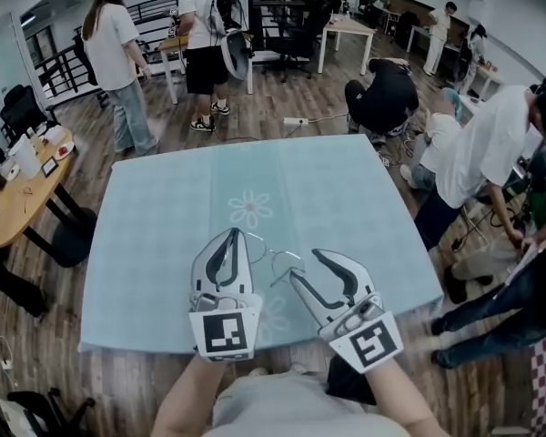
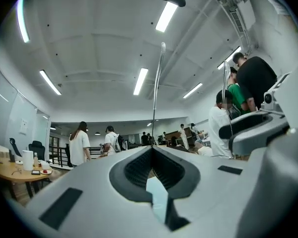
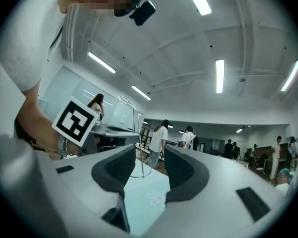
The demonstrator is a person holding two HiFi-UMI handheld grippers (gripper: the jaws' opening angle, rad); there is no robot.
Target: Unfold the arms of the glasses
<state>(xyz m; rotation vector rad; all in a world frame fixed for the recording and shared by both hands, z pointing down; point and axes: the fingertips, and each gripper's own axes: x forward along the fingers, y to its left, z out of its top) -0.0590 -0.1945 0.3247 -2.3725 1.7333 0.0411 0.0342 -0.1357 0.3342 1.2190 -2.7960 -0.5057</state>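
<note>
The thin wire-framed glasses hang just above the light blue table, between my two grippers near its front edge. My left gripper is shut on the frame's left side. In the left gripper view its jaws meet, and a thin wire of the glasses rises straight up from between them. My right gripper is open beside the glasses' right side. In the right gripper view the wire frame stands in the gap near the left pad, which does not press on it.
A flower print marks the cloth's middle. Several people stand or crouch around the table, one close at the right. A round wooden table with small items is at the left. A power strip lies on the floor behind.
</note>
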